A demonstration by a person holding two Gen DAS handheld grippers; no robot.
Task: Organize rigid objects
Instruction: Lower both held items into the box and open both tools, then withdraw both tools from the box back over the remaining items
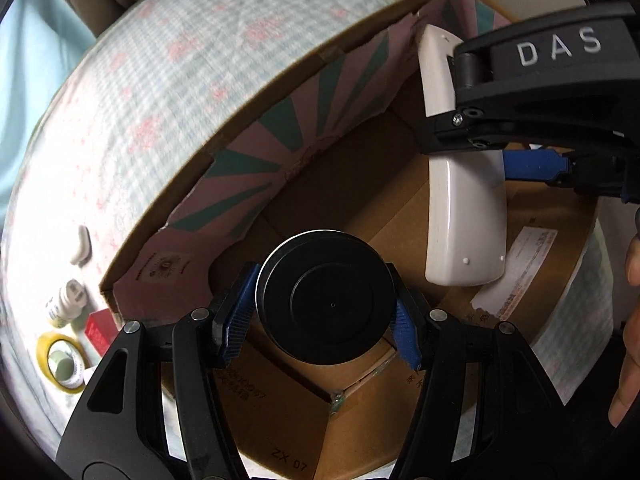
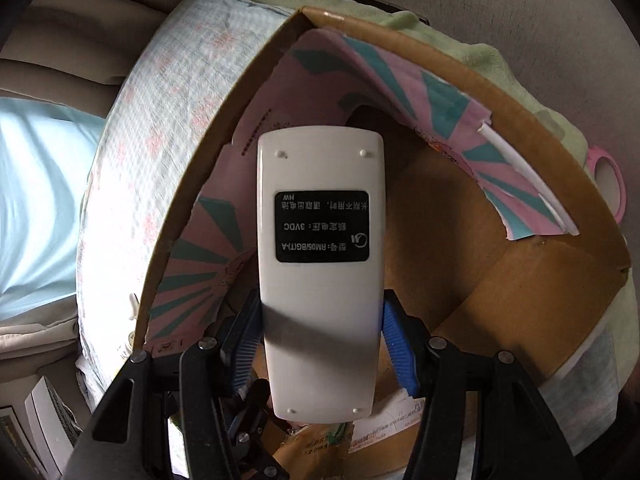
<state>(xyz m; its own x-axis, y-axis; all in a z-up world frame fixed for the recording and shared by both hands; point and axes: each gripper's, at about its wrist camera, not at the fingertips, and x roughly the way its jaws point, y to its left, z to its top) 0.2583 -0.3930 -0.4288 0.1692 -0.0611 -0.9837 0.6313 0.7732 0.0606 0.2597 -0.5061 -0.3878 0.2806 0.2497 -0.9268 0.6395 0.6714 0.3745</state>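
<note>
Round black plastic lid (image 1: 326, 298) clamped in left gripper (image 1: 326, 316) fingers, white rectangular remote control (image 2: 320, 272) clamped in right gripper (image 2: 320, 344) fingers, both frame-centre over open brown cardboard box (image 1: 360, 184).

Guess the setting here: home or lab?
Likely a home bedroom. A cardboard box sits on a quilted floral bedspread, with a padded beige headboard behind. Small bottles and a tape roll lie on the bedspread.
</note>
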